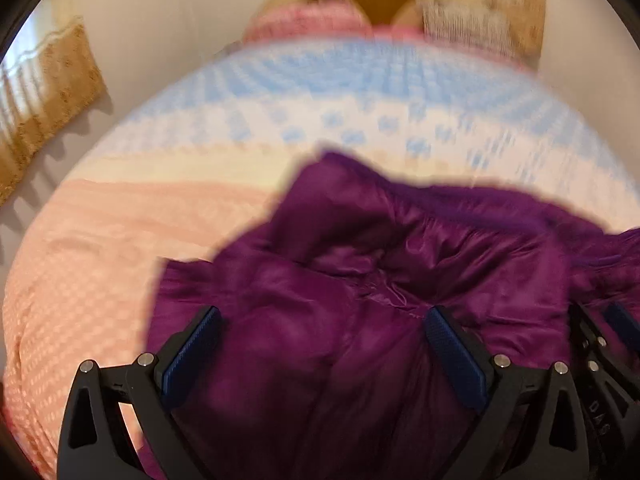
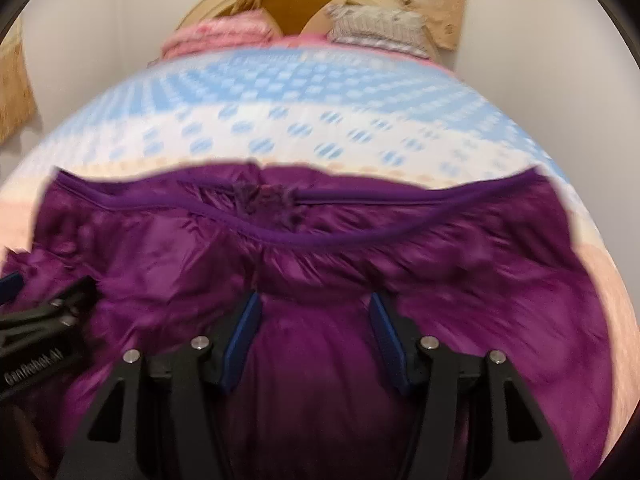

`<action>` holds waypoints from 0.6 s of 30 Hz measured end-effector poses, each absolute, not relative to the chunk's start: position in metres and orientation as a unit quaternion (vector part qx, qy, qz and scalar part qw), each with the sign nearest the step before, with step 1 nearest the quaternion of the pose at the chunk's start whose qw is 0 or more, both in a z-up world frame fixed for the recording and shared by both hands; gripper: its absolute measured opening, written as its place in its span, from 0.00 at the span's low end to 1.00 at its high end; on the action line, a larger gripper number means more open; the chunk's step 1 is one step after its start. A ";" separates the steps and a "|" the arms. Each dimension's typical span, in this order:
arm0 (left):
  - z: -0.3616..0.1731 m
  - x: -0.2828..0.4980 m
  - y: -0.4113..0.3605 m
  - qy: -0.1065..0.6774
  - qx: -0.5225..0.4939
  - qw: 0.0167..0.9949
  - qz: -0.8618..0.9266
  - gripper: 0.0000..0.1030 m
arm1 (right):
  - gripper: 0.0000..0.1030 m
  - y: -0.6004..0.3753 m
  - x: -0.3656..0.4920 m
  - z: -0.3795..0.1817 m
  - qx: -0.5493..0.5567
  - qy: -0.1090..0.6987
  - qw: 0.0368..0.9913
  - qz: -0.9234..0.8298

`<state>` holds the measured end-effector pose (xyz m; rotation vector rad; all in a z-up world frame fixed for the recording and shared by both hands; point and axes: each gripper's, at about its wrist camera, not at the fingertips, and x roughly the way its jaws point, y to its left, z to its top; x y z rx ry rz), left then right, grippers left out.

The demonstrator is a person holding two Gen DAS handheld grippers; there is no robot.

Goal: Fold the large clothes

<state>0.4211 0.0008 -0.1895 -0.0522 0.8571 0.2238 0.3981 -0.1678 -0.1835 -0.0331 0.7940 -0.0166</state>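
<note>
A shiny purple padded jacket point(image 1: 360, 280) lies crumpled on the bed; in the right wrist view point(image 2: 320, 248) its piped edge runs across the frame. My left gripper point(image 1: 322, 320) is open, its blue pads spread wide just above the purple fabric. My right gripper point(image 2: 314, 308) is open too, with fabric bulging between its pads but not pinched. The right gripper shows at the right edge of the left wrist view point(image 1: 604, 340), and the left gripper at the left edge of the right wrist view point(image 2: 44, 308). Both views are blurred.
The bed cover point(image 1: 120, 240) is peach near me and blue-and-white checked point(image 2: 300, 96) farther away. Pink pillows point(image 2: 216, 36) and a grey knitted cushion point(image 2: 376, 28) lie at the wooden headboard. A tan curtain point(image 1: 52, 92) hangs at the left by the wall.
</note>
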 end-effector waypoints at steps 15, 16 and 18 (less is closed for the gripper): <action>-0.212 0.379 -0.001 0.395 -0.022 0.909 0.128 0.99 | 0.69 -0.154 0.371 -0.213 -0.071 0.384 0.920 -0.012; -0.206 0.370 0.004 0.390 -0.026 0.911 0.132 0.99 | 0.69 -0.157 0.365 -0.209 -0.067 0.382 0.922 -0.010; -0.195 0.348 0.016 0.373 -0.030 0.917 0.139 0.99 | 0.71 -0.157 0.347 -0.199 -0.059 0.373 0.926 -0.004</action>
